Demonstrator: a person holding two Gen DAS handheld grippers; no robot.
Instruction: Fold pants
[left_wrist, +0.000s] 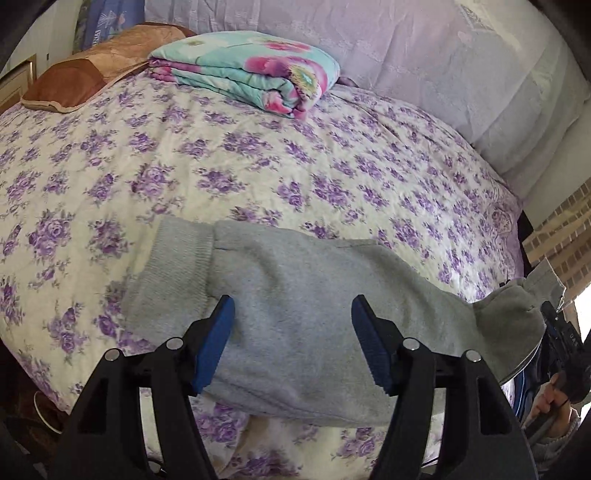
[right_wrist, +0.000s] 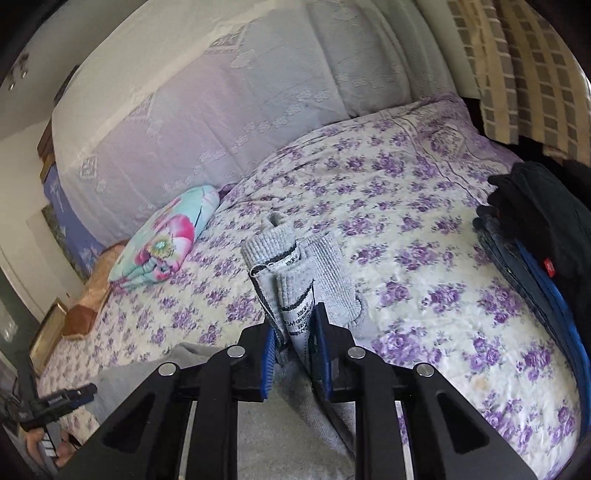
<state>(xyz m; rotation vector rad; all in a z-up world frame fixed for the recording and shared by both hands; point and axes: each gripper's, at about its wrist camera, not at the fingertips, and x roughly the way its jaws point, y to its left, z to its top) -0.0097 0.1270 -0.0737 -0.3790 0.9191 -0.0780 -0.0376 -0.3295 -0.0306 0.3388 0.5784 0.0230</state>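
Blue-padded fingers of the right gripper sit closest to the lens, pinched nearly together on a bunched end of the grey pants, with a printed care label caught between the pads. In the left wrist view the left gripper hangs with its jaws spread wide above the same pants, touching nothing; the cloth runs across the near part of the bed from a ribbed cuff at the left to a lifted bunch at the far right edge.

Judging from the hold, the pinch takes in several layers plus the slippery label, so a pull could let one layer slide out and skew the fold. The near side of the pants lies close to the mattress edge, and a drag toward the camera could tip it over the side. With the left jaws idle, nothing pins the cuff end, so lifting the right end alone may drag the whole leg and not crease it.

Beyond the pants spreads the purple-flowered bedspread. A folded floral blanket rests at the far side, a brown pillow farther left, and a stack of dark folded clothes at the right edge. No container shows in either view.
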